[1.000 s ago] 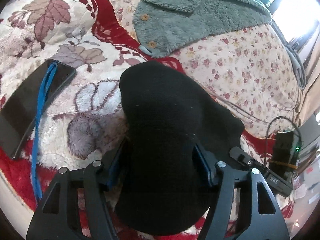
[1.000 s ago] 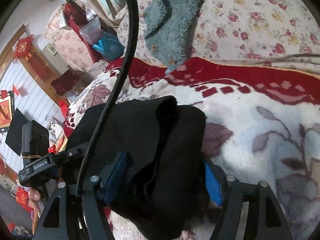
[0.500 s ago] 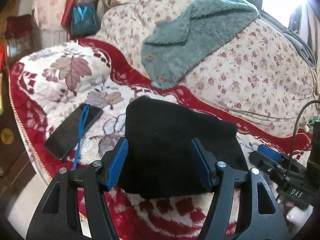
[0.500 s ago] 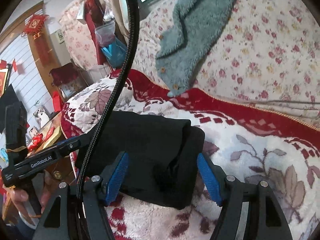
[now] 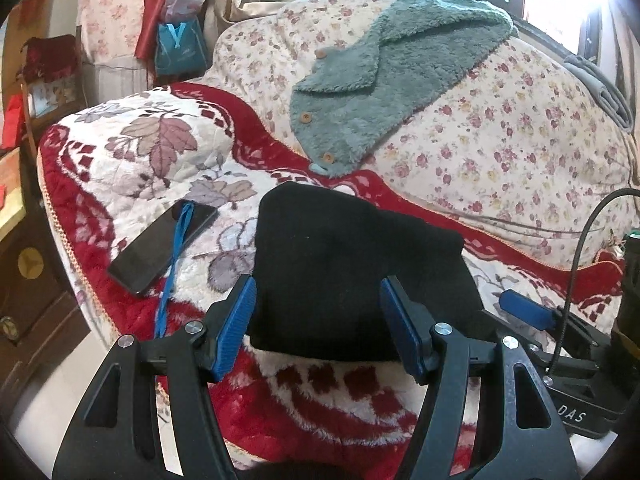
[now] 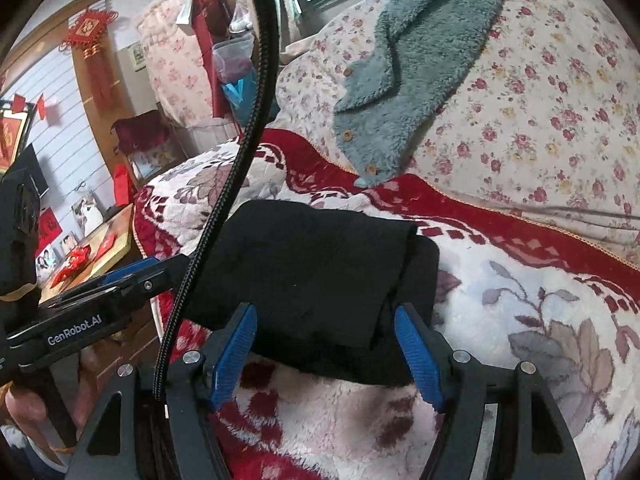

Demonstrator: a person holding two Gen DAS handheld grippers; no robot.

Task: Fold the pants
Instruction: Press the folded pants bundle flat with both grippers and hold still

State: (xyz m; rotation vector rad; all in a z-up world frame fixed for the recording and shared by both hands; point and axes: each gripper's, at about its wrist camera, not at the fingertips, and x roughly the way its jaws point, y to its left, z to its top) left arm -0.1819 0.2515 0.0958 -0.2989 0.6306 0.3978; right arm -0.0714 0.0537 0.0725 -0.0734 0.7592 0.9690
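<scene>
**Folded black pants rest on the blanket, both grippers released**

A phone [image 5: 162, 248] with a blue strap [image 5: 174, 264] lies toward the left edge of the red-and-white blanket [image 5: 132, 168], apart from the work. The left gripper [image 5: 320, 332] hangs just short of the pants [image 5: 352, 276], jaws spread wide and holding nothing. The pants sit as a compact black bundle near the blanket's front edge, likely so both tools can reach them. The bundle's long axis runs left to right across the blanket, parallel to that front edge, and a doubled layer shows at its right end in the right wrist view. The right gripper [image 6: 326, 352] is likewise released, jaws apart before the bundle. A grey-green fleece garment [image 5: 384, 80] drapes over the floral quilt [image 5: 500, 152] behind. The fold appears finished.
</scene>
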